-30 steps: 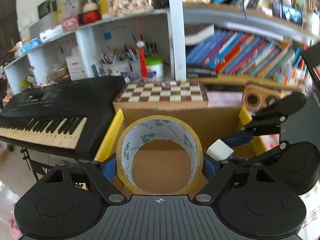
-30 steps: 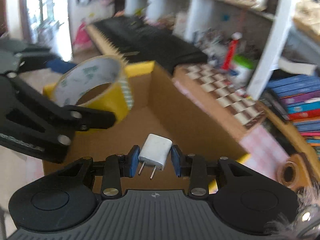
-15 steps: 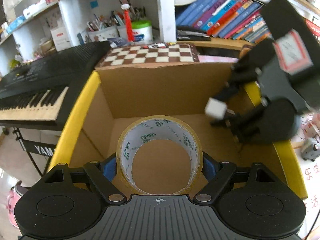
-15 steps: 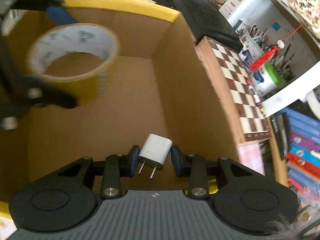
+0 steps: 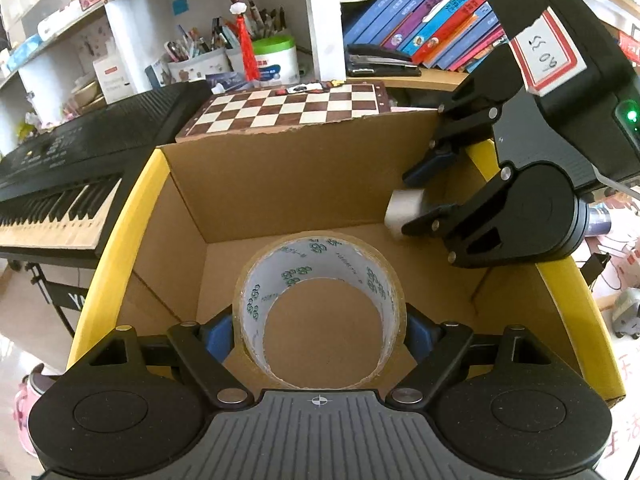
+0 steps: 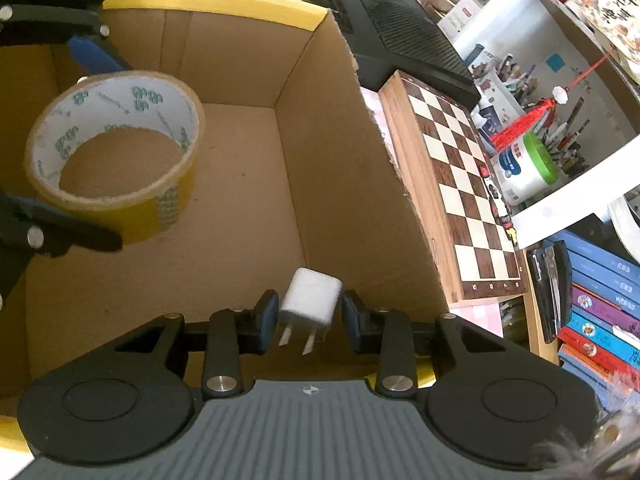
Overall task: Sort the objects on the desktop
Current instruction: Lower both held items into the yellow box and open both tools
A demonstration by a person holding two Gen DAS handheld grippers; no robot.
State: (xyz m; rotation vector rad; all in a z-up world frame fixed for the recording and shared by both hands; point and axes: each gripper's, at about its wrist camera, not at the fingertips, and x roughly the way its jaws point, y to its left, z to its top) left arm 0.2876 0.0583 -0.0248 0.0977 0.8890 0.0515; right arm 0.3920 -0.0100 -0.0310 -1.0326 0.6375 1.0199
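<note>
— Which way do the two things point above the cardboard box [image 5: 256, 184]?

— The tape roll [image 5: 320, 312] sits with its hole facing forward along the left gripper [image 5: 320, 334], whose jaws are clamped on the roll's outer sides. The white charger [image 6: 310, 298] is held with prongs aimed back toward the right wrist camera, long axis roughly in line with the fingers.

— And the right gripper [image 6: 308, 316]?

— Jaws closed on the charger's flanks, reaching in over the box's yellow-edged right wall, near the far corner. Both things hang inside the box, clear of its floor. A chessboard [image 5: 292, 106] and keyboard [image 5: 72, 160] lie beyond.
</note>
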